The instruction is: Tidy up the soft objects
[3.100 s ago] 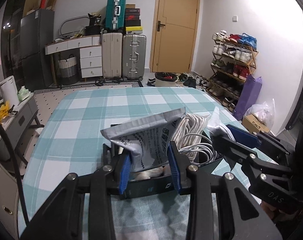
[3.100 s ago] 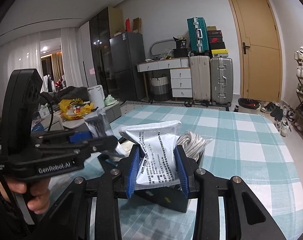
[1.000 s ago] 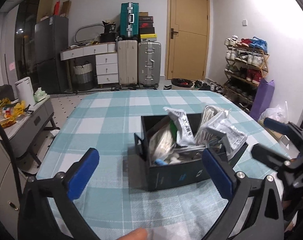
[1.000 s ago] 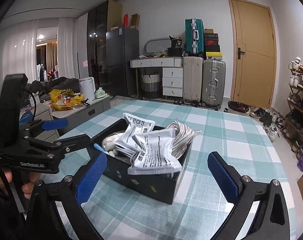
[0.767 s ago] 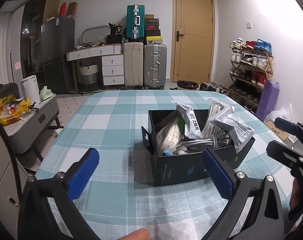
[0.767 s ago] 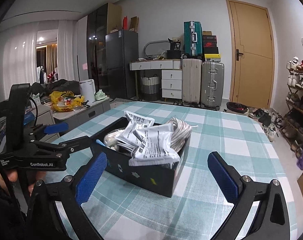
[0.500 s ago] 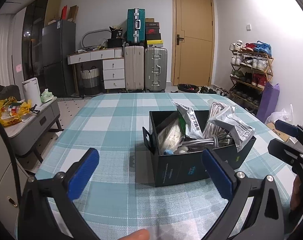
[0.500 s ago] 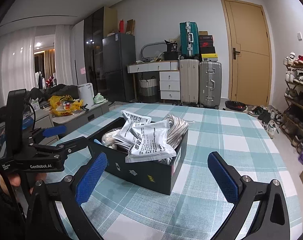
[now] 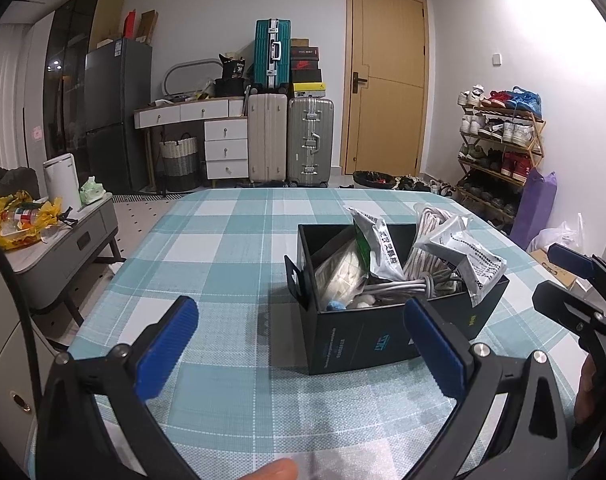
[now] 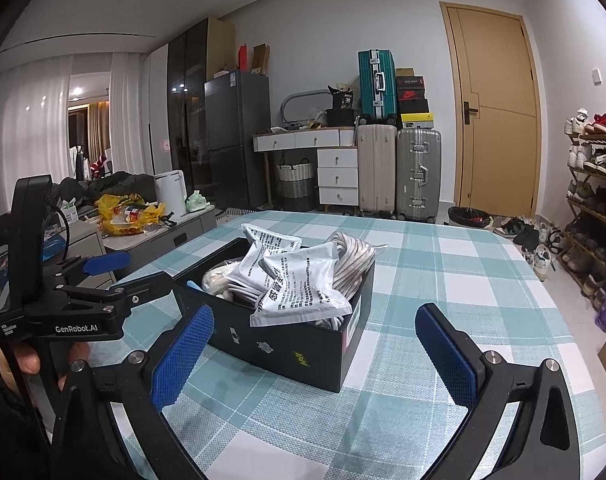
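A: Where's the soft stuff?
B: In the black box (image 10: pixel 303 344), mid-table (image 10: pixel 443 280). Both grippers, left (image 9: pixel 303 344) & right (image 10: pixel 311 352), gape wide, empty.
A: Handling?
B: Pouches (image 10: pixel 303 292) prob. light, crinkly, slippery, so pinch a sealed edge. Rope coil (image 10: pixel 353 260) is floppy; grab the bundle's middle.

The room is lit from above, soft and even. In the left view the white wall (image 9: pixel 575 40) on the far right glows very bright, almost washed out. In the right view small lamps (image 10: pixel 77 91) shine in the far left room behind thin curtains. The black box (image 9: pixel 367 340) throws a soft dark shadow to its left on the checked bench (image 9: pixel 223 240). Both pictures are round and bent at the edges, with black corners. The door (image 10: pixel 499 108) looks curved. Near things are sharp; the blue tongs (image 10: pixel 309 356) show every bump.
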The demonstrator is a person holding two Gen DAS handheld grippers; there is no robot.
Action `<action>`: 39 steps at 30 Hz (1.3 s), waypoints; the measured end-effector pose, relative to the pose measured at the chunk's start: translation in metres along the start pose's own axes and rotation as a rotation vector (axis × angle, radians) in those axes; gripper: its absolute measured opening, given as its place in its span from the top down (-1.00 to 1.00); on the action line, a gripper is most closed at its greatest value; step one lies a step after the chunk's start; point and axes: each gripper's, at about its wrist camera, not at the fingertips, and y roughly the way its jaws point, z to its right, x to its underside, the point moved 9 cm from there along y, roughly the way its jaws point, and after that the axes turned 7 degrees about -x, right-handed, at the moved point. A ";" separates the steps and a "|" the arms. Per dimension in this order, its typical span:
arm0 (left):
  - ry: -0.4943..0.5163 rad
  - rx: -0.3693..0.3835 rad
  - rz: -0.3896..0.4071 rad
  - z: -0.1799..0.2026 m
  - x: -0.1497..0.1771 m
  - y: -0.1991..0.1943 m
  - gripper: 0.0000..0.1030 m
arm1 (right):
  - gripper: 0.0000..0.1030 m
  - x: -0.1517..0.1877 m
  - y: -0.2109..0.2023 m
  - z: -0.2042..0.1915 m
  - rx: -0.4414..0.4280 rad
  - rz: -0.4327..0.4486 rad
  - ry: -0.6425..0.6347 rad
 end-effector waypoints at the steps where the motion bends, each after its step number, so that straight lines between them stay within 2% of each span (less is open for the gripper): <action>1: -0.001 -0.001 0.001 0.000 0.000 0.000 -1.00 | -0.99 0.000 0.001 0.000 0.002 0.000 -0.001; 39: -0.003 0.012 0.021 0.003 -0.001 -0.005 -1.00 | -0.99 -0.001 -0.006 0.002 0.004 0.028 0.010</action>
